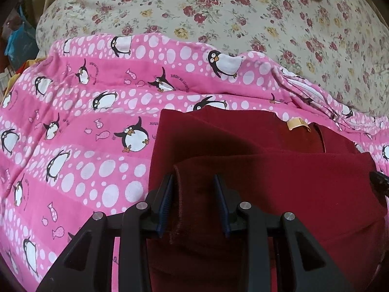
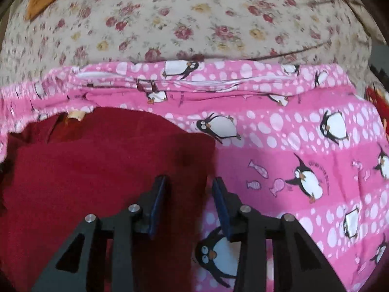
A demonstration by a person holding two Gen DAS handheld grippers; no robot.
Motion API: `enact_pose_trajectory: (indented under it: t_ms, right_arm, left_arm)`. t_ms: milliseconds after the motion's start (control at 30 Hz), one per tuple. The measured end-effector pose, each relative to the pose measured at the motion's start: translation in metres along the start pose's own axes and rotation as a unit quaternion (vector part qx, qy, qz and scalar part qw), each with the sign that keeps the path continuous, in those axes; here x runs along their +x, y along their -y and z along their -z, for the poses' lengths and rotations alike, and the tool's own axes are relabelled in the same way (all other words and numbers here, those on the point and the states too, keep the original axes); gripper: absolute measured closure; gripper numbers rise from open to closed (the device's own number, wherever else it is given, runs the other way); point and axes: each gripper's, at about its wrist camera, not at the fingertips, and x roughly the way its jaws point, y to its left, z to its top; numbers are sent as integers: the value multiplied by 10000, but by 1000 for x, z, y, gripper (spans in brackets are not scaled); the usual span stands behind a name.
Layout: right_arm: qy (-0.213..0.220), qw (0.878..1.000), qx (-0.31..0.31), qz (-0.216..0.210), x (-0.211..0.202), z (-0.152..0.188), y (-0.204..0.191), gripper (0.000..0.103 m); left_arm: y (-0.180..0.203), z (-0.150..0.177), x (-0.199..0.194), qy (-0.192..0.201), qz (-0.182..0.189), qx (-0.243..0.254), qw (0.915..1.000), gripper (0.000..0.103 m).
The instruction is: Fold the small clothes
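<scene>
The dark red garment (image 1: pixel 279 182) lies on the pink penguin blanket (image 1: pixel 80 131), which serves as the landmark here: the garment sits on the blanket's middle, below the blanket's bunched far edge, with the floral sheet (image 1: pixel 243 24) beyond that edge. A yellow label (image 1: pixel 297 124) shows at the garment's far side, nearest the blanket's bunched edge. The left gripper (image 1: pixel 194 194) has its 2 jaws parted, and a hemmed, folded-over strip of the garment stands up between them; the cloth seems to touch only the left pad, so the grip looks loose or not made at all. The right gripper (image 2: pixel 187 194) is likewise parted, straddling the garment's right edge where it meets the blanket, with nothing clamped that can be seen. The likely trouble: with jaws this wide, the hem could slip free from the left gripper as soon as it is lifted, letting the fold collapse unevenly. The right gripper, sitting across the boundary of garment and blanket, could pinch blanket cloth along with the garment and drag the blanket's surface into wrinkles. A 1-sided pull would also skew the fold.
</scene>
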Motion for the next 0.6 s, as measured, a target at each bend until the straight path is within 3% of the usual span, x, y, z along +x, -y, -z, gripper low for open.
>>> enact_pose_trajectory:
  t_ms: [233,433,600]
  right_arm:
    - [188,9991,-88,-359,-53,21,-3,61]
    - [-264,9989,-254,-289,-33,46,-5,59]
    - [-223,9988,85,-420,-32,51,6,56]
  left_arm:
    - [1,1,-1,40,-56,31,10000,90]
    - [1,3,-2,82,-90,54,9999,89]
    - [2,5,-5,96,-117,86,9998,89]
